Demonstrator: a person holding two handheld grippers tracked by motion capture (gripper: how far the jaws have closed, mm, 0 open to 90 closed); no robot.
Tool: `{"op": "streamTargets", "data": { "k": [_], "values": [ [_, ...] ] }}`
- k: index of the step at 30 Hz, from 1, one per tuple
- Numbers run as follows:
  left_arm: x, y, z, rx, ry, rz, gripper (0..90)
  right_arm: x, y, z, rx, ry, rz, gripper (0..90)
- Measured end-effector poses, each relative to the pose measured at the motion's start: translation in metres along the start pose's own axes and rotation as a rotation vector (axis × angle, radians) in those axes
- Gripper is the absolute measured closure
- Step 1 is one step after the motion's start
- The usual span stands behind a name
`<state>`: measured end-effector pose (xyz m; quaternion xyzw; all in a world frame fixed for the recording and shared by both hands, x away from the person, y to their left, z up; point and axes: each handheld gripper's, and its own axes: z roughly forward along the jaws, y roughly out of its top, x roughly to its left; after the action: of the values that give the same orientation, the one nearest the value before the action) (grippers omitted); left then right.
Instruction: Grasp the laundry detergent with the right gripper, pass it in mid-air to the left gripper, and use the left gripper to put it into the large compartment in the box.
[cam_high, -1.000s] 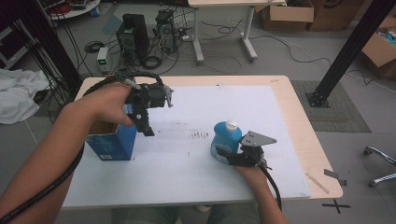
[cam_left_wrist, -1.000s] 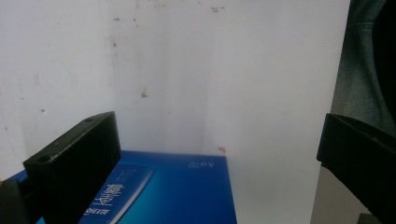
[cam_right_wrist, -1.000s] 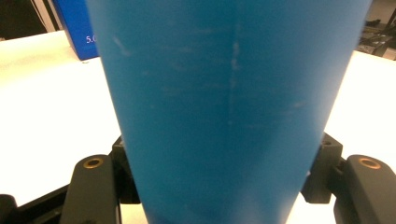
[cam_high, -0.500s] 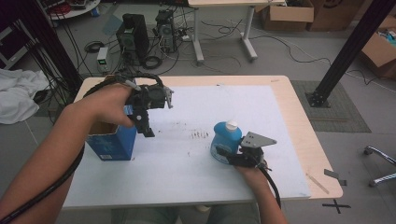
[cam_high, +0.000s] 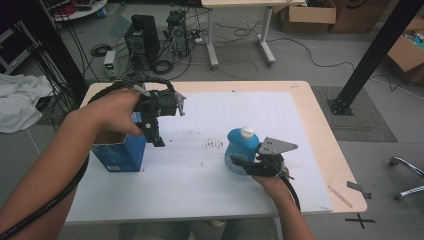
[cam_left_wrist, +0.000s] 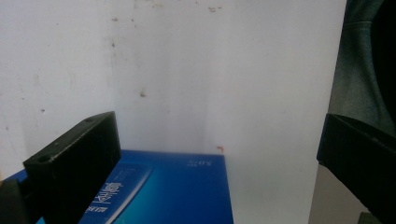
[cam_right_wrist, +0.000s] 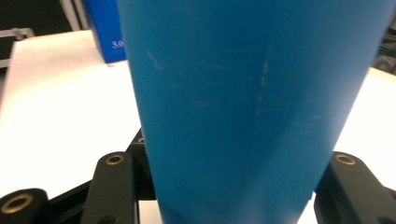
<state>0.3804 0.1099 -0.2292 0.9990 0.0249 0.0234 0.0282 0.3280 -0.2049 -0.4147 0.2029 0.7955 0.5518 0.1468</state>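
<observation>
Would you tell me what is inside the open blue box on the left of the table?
The blue box stands open at the top, and its brown inner wall shows in the high view. The left gripper and the hand cover most of the opening, so any contents are hidden.

Overhead forward view; two close (gripper-mounted)

The blue box (cam_right_wrist: 108, 32) bears white digits — "3.0" — other print unreadable.
</observation>
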Motion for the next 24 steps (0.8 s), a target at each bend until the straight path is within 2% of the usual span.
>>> {"op": "streamTargets", "data": {
  "k": [5, 11, 17, 19, 23, 24],
  "values": [
    [-0.003, 0.003, -0.003, 0.002, 0.001, 0.011, 0.1, -0.004, 0.020, -0.007, 0.002, 0.077, -0.018, 44.3],
    [-0.008, 0.007, -0.003, 0.007, -0.011, 0.030, 0.1, -0.006, 0.043, -0.006, 0.034, 0.232, -0.033, 44.2],
    [-0.015, 0.011, -0.006, -0.022, -0.033, 0.046, 0.1, 0.000, 0.057, 0.010, 0.071, 0.379, -0.081, 44.1],
    [-0.017, 0.012, -0.007, -0.020, -0.034, 0.051, 0.1, 0.004, 0.059, 0.018, 0.085, 0.416, -0.100, 44.1],
    [-0.023, 0.016, -0.007, -0.011, -0.042, 0.060, 0.1, 0.008, 0.061, 0.031, 0.105, 0.462, -0.113, 44.1],
    [-0.024, 0.017, -0.006, -0.011, -0.045, 0.059, 0.1, 0.011, 0.061, 0.041, 0.109, 0.492, -0.120, 44.0]
  ]
}}
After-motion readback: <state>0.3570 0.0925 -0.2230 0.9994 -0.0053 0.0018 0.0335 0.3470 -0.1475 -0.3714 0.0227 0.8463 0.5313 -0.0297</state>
